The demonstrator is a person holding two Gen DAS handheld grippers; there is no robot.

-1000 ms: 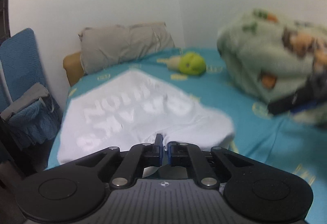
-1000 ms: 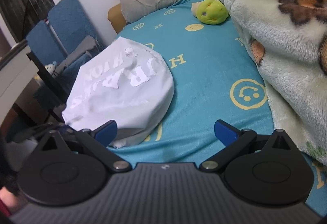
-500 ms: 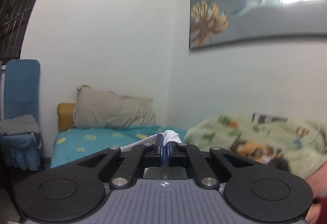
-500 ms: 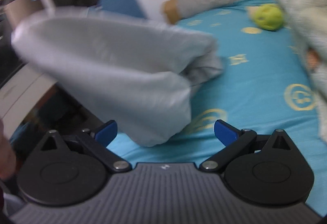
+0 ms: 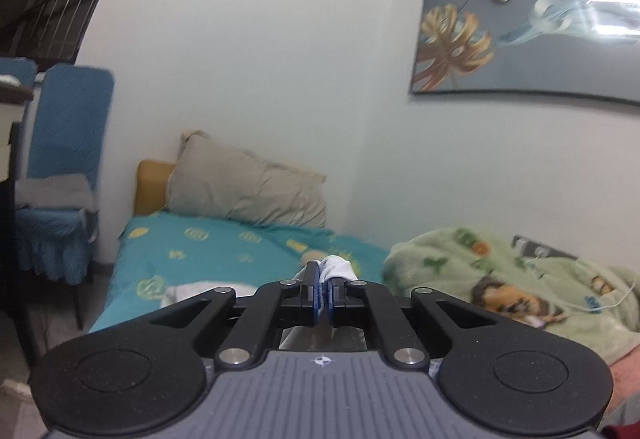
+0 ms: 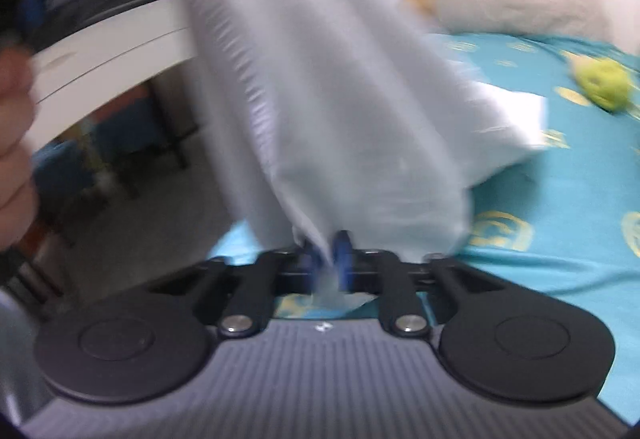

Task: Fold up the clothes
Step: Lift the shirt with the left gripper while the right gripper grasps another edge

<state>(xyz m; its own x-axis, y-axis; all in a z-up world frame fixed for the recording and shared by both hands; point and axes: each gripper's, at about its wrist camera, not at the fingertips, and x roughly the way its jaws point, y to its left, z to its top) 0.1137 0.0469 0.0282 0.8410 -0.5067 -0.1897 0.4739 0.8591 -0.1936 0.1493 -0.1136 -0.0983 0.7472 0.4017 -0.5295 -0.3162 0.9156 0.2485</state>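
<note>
White cotton is bunching between the fingers of my left gripper [image 5: 323,289]: they are clamping a fold of the white T-shirt [image 6: 320,111], which is poking out just past the tips at twelve o'clock, above the teal bedsheet [image 5: 208,243]. I am seeing more of the cloth lying on the sheet at about ten o'clock from those tips. My right gripper [image 6: 328,255] has just been closing its fingers, and they are now pinching the shirt's lower edge. From there the fabric is rising, blurred, toward eleven o'clock, where the other gripper is holding it up, while its far part is resting on the bed toward two o'clock.
</note>
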